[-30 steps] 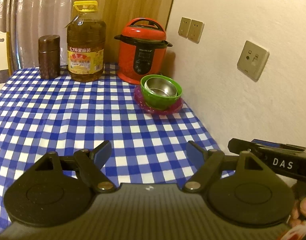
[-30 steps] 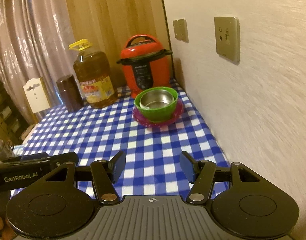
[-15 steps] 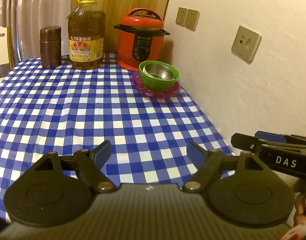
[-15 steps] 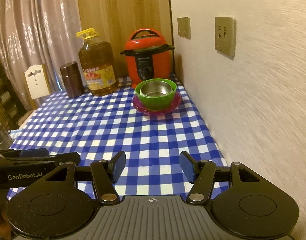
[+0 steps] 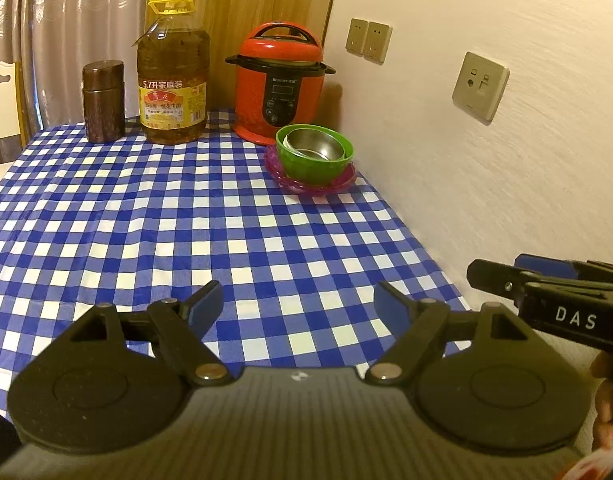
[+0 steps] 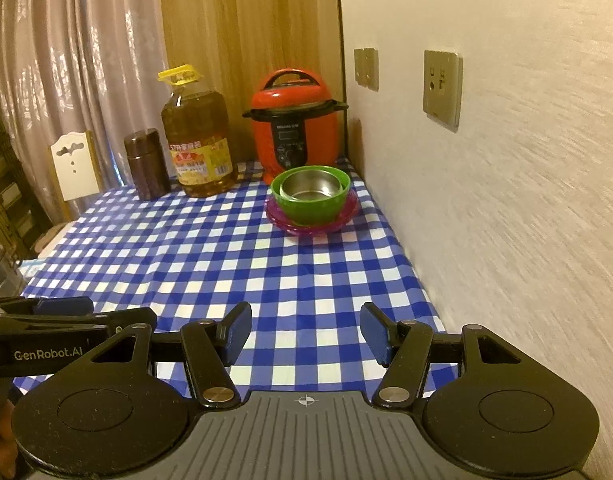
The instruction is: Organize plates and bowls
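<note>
A steel bowl [image 5: 315, 144] sits nested inside a green bowl [image 5: 314, 160], which stands on a pink plate [image 5: 310, 184] at the far right of the bench [image 5: 146, 220], close to the wall and just in front of a red cooker [image 5: 280, 84]. Left of the cooker stand an oil bottle [image 5: 172, 76] and a dark canister [image 5: 103, 102]. The left gripper [image 5: 298, 300] hangs over the near edge of the checked cloth, its fingers spread wide with nothing between them. The right gripper [image 6: 306, 334] sits beside it, fingers parted and empty too. There may be a second plate under the pink one.
</note>
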